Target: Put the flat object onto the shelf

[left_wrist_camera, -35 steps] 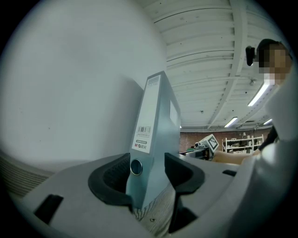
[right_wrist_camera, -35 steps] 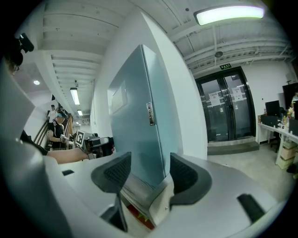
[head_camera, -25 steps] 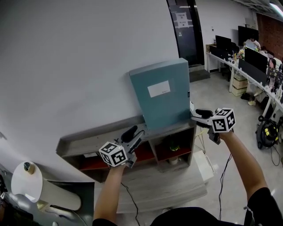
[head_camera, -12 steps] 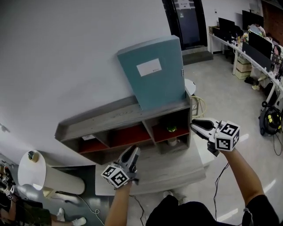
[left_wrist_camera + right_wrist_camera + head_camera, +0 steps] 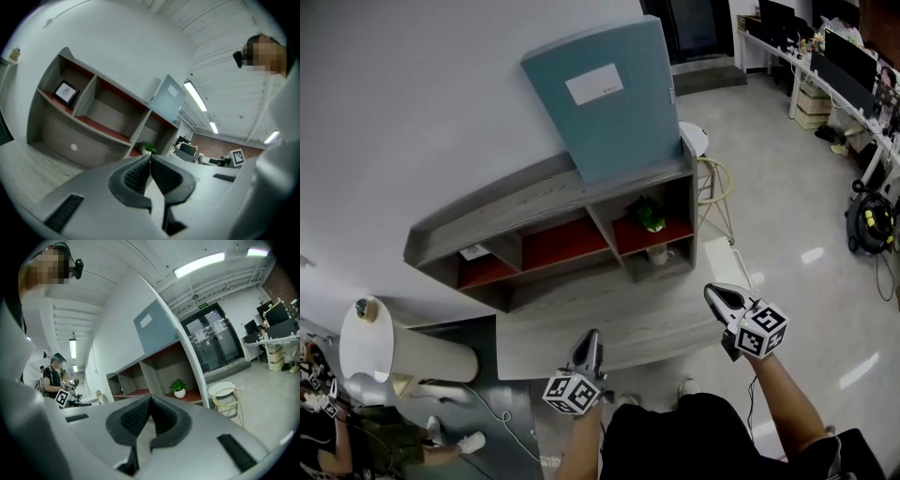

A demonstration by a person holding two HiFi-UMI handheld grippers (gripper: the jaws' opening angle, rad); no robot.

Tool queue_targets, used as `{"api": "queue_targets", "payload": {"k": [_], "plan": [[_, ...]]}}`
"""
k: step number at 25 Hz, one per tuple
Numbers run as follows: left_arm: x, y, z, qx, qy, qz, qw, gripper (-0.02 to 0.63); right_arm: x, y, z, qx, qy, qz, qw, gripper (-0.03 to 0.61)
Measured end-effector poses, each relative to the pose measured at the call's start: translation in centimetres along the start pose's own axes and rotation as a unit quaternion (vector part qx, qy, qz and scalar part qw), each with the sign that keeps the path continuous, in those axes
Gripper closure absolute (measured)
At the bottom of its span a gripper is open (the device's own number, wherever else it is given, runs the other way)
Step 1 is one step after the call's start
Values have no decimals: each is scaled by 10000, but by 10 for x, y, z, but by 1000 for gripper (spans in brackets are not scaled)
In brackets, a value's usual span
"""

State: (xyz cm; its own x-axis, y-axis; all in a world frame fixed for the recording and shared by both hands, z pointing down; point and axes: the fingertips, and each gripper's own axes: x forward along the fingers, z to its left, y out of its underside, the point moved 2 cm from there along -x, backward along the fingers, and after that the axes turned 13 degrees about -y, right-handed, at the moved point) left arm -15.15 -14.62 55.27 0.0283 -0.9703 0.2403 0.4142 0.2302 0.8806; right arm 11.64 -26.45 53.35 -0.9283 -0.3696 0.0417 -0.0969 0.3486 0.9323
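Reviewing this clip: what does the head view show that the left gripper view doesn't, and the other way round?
Head view only: the round stool beside the shelf, and the left gripper and right gripper seen whole, apart from the shelf. Left gripper view only: ceiling lights and its own fingers shut together, nothing between them. Both: the shelf, the blue flat folder standing on top against the wall, and the small plant in the right compartment.
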Motion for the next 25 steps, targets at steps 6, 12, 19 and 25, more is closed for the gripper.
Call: {"api": "queue_targets", "payload": {"k": [6,12,19,25], "plan": [[-22,5,-8,1011,-256,-209,9943,598,-10,21,39,-371,765,130,9963,578],[-45,-7,13,1328,-454,-437,9891,598,-4,26,68,-598,1283,63,9899,578],[-48,-20,29,1244,-291,-424,9909,598,12,28,95,-512,1478,-4,9877,578],[-47,-42,32,1275,-206,-411,9908,598,10,29,98,-609,1685,23,9838,578]]}}
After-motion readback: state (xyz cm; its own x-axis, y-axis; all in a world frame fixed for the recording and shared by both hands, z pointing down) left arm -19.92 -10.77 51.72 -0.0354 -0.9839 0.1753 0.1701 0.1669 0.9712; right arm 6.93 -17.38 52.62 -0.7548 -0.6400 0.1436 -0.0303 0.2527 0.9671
